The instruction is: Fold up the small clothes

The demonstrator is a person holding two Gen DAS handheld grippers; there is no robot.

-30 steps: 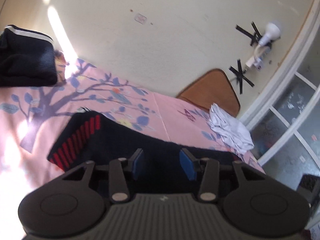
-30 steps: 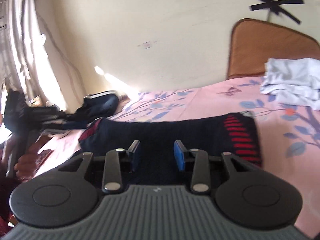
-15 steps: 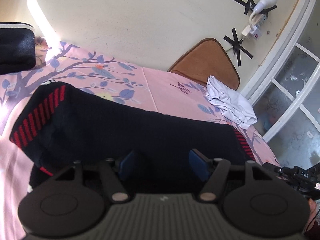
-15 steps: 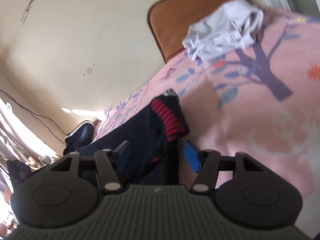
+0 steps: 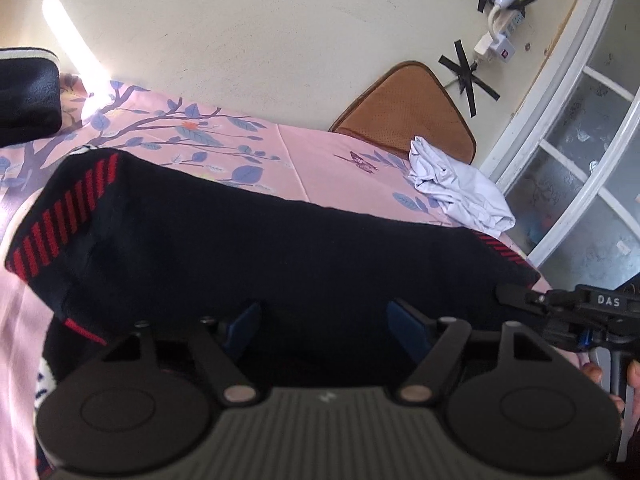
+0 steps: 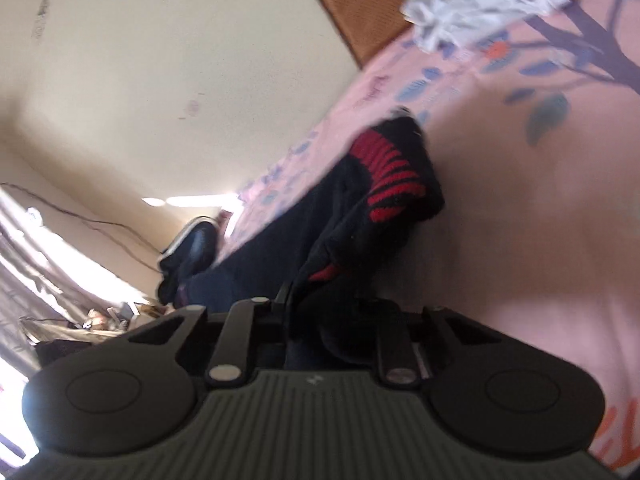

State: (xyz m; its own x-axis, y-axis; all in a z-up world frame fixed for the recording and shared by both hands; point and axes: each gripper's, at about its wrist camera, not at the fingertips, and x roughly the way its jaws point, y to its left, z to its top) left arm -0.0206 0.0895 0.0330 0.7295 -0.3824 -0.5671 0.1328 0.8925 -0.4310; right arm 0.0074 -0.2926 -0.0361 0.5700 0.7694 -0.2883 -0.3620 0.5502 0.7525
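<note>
The dark garment with red stripes point(image 5: 280, 248) lies spread across the pink floral bedsheet point(image 5: 332, 164), its long body running from a red-striped cuff at the left to a second striped edge at the right. In the left wrist view its near edge sits under and between the blue pads point(image 5: 404, 328) of the left gripper point(image 5: 324, 326); the jaws stand well apart and have just been opening, so the cloth lies in the gap without being pinched.

In the right wrist view the same garment point(image 6: 348, 216) is bunched up at its striped end, and a fold of it runs down into the right gripper point(image 6: 320, 320). Those jaws have just been closing and now stand drawn in on the dark cloth, clamping it; the pads themselves are hidden by the fabric. That view is rolled over and blurred.

The right gripper's black tip point(image 5: 516, 294) also shows at the right edge of the left view, meeting the garment's right-hand corner, with the person's fingers point(image 5: 592, 372) below it.

Beyond the garment a crumpled white cloth point(image 5: 460, 188) lies near a brown cushion point(image 5: 408, 112) against the wall. A dark folded item point(image 5: 28, 96) sits at the far left.
</note>
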